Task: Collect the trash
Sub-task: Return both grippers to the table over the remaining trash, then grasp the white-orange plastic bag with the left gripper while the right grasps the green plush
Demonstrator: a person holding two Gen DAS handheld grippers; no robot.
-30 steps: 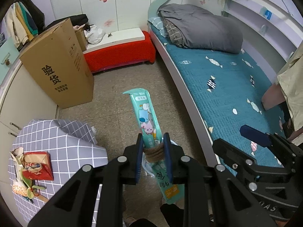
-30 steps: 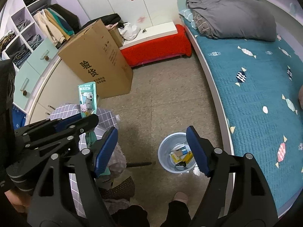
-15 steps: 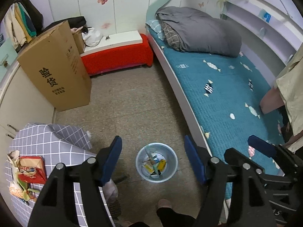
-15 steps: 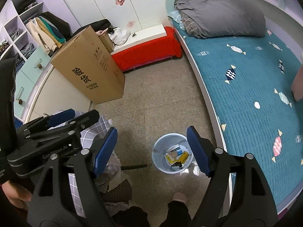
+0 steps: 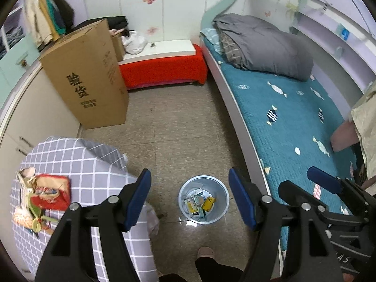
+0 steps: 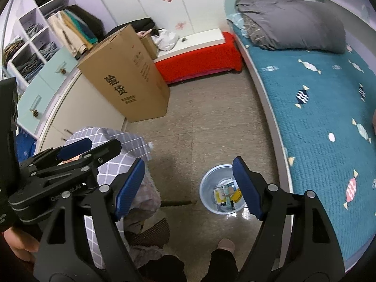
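A pale blue trash bin (image 5: 203, 199) stands on the floor with several wrappers inside; it also shows in the right wrist view (image 6: 222, 189). My left gripper (image 5: 190, 202) is open and empty, high above the bin. My right gripper (image 6: 188, 188) is open and empty, above the floor just left of the bin. More trash, a red packet (image 5: 52, 191) and crumpled wrappers (image 5: 25, 216), lies on the grey checked tablecloth (image 5: 77, 164) at the lower left.
A tall cardboard box (image 5: 87, 75) stands by the cabinets on the left. A red-covered bench (image 5: 162, 68) is at the back. A bed with teal cover (image 5: 293, 122) and grey duvet (image 5: 260, 47) runs along the right. My foot (image 5: 205, 252) is near the bin.
My left gripper opened and let go of the green snack wrapper, which dropped into the bin. Both grippers have shifted slightly; the right stays open.
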